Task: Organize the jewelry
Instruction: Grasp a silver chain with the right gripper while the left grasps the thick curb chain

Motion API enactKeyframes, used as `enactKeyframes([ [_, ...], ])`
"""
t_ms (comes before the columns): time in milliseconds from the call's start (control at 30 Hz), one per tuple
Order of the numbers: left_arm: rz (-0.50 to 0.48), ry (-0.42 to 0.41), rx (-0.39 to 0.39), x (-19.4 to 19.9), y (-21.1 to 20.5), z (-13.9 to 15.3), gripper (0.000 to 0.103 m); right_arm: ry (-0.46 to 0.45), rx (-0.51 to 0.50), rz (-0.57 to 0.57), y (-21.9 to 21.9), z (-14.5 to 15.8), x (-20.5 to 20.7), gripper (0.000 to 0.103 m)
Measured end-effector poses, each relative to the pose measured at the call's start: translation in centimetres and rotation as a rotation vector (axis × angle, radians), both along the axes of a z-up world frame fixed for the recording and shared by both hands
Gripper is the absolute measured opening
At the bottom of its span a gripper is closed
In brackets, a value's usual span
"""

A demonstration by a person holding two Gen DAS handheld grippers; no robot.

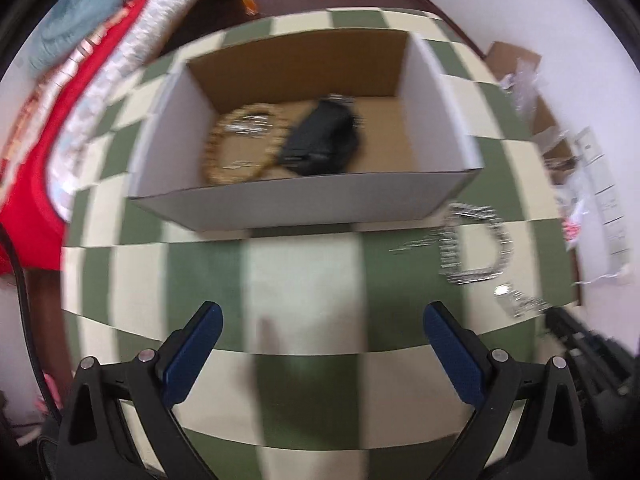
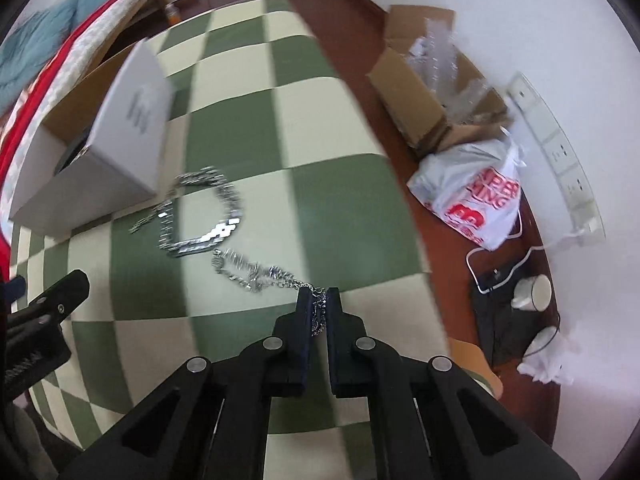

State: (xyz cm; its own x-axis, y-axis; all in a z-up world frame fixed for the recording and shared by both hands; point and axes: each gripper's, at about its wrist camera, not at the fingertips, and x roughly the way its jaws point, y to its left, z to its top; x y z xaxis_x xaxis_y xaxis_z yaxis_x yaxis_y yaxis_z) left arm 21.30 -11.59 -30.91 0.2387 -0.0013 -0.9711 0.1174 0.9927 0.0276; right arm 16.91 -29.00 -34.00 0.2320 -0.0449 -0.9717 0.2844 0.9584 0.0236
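A silver chain necklace [image 2: 208, 216] lies on the green-and-cream checked mat [image 2: 320, 184]; it also shows in the left wrist view [image 1: 476, 244]. My right gripper [image 2: 319, 300] is shut on the chain's near end. An open cardboard box [image 1: 304, 200] stands on the mat and holds a gold beaded necklace [image 1: 240, 144] and a black pouch [image 1: 320, 140]. The box also shows in the right wrist view [image 2: 104, 152]. My left gripper [image 1: 322, 320] is open and empty, in front of the box.
A red and patterned blanket [image 1: 48, 120] lies along the left. Right of the mat on the brown floor are a cardboard carton [image 2: 424, 92], a white plastic bag [image 2: 476, 192], cables and a power strip [image 2: 556, 152].
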Motion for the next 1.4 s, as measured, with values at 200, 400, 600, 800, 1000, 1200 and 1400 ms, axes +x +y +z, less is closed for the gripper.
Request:
enactKeyframes([
  [200, 0.014, 0.026, -0.057, 1.3, -3.4, -0.5, 0.095, -0.009, 0.014, -0.02, -0.9, 0.3, 0.0, 0.0],
  [400, 0.03, 0.065, -0.04, 2.3, -4.5, -2.5, 0.081, -0.011, 0.027, -0.026, -1.8, -0.2, 0.6, 0.0],
  [600, 0.038, 0.057, -0.049, 2.6, -5.1, -3.1, 0.08, -0.014, 0.04, -0.036, -2.6, -0.6, 0.8, 0.0],
  [800, -0.023, -0.005, -0.025, 2.6, -5.4, -2.5, 0.01, -0.009, 0.047, -0.041, -3.0, -0.8, 0.8, 0.0],
  [1000, -0.065, -0.006, -0.006, 0.8, -2.7, -2.3, 0.006, -0.003, 0.052, -0.045, -3.0, -0.8, 0.8, 0.0],
  [1200, -0.108, 0.005, 0.04, -3.3, 2.6, -2.3, 0.006, -0.002, 0.065, -0.032, -2.3, -0.9, 0.7, 0.0],
  [1400, -0.095, 0.047, 0.04, -6.4, 8.0, -2.5, 0.006, 0.003, 0.153, 0.01, -0.5, -1.1, 0.7, 0.0],
])
